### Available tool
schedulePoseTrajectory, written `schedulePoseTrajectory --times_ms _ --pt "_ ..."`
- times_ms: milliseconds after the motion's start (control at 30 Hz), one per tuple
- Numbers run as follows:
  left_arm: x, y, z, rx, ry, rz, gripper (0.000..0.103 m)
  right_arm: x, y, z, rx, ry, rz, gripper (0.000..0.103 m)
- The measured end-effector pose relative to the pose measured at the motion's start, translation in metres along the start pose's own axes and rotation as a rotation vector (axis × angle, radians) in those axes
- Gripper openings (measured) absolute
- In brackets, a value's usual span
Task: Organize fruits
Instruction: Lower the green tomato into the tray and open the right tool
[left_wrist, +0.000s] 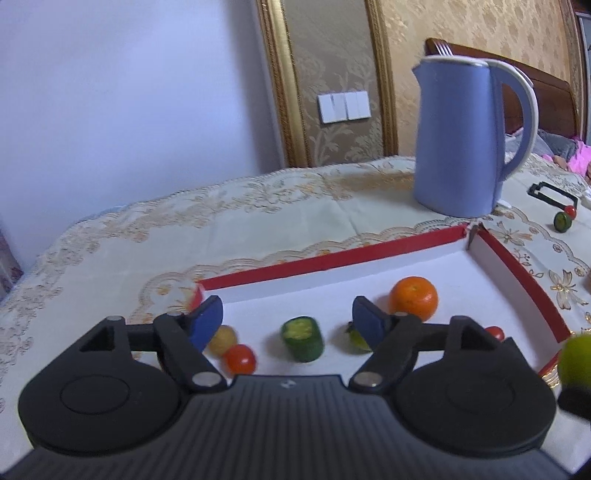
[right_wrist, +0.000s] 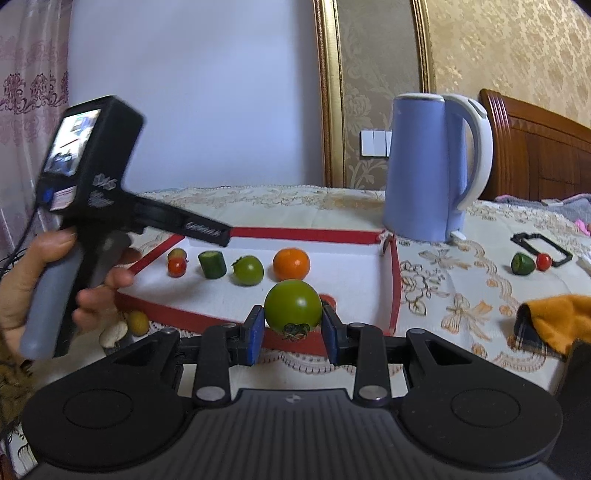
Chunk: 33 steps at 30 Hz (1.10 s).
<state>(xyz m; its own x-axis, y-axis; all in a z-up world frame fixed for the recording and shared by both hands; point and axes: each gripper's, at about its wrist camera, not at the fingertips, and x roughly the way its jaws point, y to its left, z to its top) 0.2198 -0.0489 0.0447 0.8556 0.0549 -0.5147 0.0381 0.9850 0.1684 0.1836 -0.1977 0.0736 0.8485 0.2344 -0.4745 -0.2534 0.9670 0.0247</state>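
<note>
- The right gripper (right_wrist: 292, 334) is clamped on a green tomato (right_wrist: 293, 307), stem toward the camera, just short of the red tray's (right_wrist: 394, 280) near wall.
- The left gripper (left_wrist: 287, 318) hangs with jaws apart over the tray's row of fruit.

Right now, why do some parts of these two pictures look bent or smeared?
Both are fisheye views, so straight edges bow: in the left wrist view the gold frame leans and curves. In that view the green fruit at the right edge is a blurred blob. In the right wrist view the handheld device is motion-smeared, while the green tomato between the jaws looks sharp.
</note>
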Motion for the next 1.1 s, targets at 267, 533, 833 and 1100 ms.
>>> schedulePoseTrajectory --times_ms 267,533,833,1100 --pt "-0.043 0.037 -0.020 -0.079 -0.034 0.045 0.095 0.019 -0.007 0.020 -0.004 -0.015 -0.021 0.032" --pt "-0.078 0.069 -0.059 -0.122 -0.049 0.119 0.103 0.049 -0.014 0.032 -0.006 0.008 -0.049 0.032" --pt "-0.104 0.110 -0.097 -0.208 -0.002 0.069 0.103 0.108 -0.030 0.044 0.020 0.079 -0.111 0.032" --pt "-0.106 0.116 -0.106 -0.207 -0.001 0.094 0.103 0.126 -0.030 0.042 0.030 0.112 -0.132 0.033"
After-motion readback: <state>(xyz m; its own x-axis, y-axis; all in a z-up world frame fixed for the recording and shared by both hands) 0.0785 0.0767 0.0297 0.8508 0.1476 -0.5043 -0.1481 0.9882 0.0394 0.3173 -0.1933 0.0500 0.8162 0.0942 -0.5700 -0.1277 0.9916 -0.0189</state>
